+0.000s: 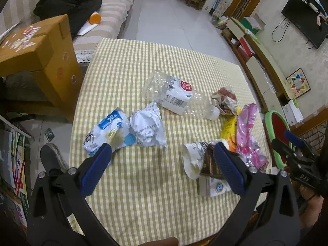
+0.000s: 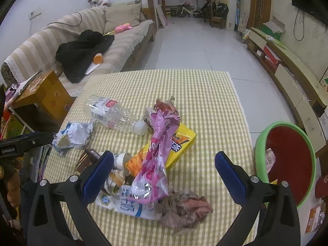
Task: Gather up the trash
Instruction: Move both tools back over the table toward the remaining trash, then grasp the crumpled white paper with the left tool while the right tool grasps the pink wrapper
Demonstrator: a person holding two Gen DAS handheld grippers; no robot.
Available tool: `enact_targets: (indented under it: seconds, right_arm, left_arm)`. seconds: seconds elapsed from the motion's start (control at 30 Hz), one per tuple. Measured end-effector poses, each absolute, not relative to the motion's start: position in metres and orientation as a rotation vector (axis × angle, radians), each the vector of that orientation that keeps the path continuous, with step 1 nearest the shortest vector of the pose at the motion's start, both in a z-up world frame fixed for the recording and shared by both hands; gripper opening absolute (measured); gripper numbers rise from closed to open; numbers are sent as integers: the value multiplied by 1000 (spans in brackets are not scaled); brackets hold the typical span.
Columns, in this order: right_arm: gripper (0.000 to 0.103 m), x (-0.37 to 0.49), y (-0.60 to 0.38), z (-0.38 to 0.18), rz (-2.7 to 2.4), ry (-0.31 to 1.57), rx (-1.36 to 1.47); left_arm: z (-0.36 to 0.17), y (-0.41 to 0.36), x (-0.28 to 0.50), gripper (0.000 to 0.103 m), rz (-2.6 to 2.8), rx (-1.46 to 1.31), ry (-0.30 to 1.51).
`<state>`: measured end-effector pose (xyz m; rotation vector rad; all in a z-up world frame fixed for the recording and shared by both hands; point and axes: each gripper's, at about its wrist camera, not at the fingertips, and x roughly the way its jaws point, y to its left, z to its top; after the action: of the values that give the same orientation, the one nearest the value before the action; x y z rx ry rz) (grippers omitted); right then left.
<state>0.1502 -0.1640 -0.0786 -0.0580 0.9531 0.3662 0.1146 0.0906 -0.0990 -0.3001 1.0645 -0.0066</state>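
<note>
Pink foil wrapper (image 2: 155,153) tops the litter heap beside the green-rimmed bin (image 2: 264,135), right tool (image 2: 164,164) gaping wide, empty, lining up.

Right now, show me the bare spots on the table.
Bare: the far cloth beyond the bottle, and the strip between the pink wrapper and the bin. Crowded: the near left, around the cup.
</note>
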Motion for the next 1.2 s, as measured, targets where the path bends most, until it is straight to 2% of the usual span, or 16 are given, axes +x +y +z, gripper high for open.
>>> enact_targets:
  seconds: [0.27, 0.53, 0.63, 0.7, 0.73, 0.8, 0.87, 1.0, 1.2]
  right_arm:
    - [93, 179, -155, -107, 375, 1011, -48]
    - [84, 196, -149, -129, 378, 1065, -25]
    - [70, 201, -150, -139, 372, 1093, -16]
    - [56, 202, -152, -143, 375, 1109, -3]
    - [54, 202, -152, -145, 371, 1110, -9]
    - [45, 201, -154, -144, 374, 1105, -12]
    - [35, 202, -156, -143, 374, 1104, -12]
    - [28, 200, -158, -141, 387, 1104, -6]
    - [25, 192, -157, -128, 403, 1081, -3]
  left_arm:
    - [-125, 91, 144, 97, 15, -305, 1114]
    - [-151, 89, 159, 80, 38, -290, 1171]
    - [-157, 88, 162, 70, 40, -276, 1184]
    - [-159, 86, 162, 64, 42, -263, 1188]
    - [-160, 85, 161, 58, 39, -255, 1190]
    - [-162, 82, 161, 49, 31, -250, 1198]
    - [-164, 81, 159, 45, 41, -231, 1198]
    - [-160, 82, 158, 40, 44, -235, 1185]
    - [-143, 81, 156, 38, 51, -232, 1146]
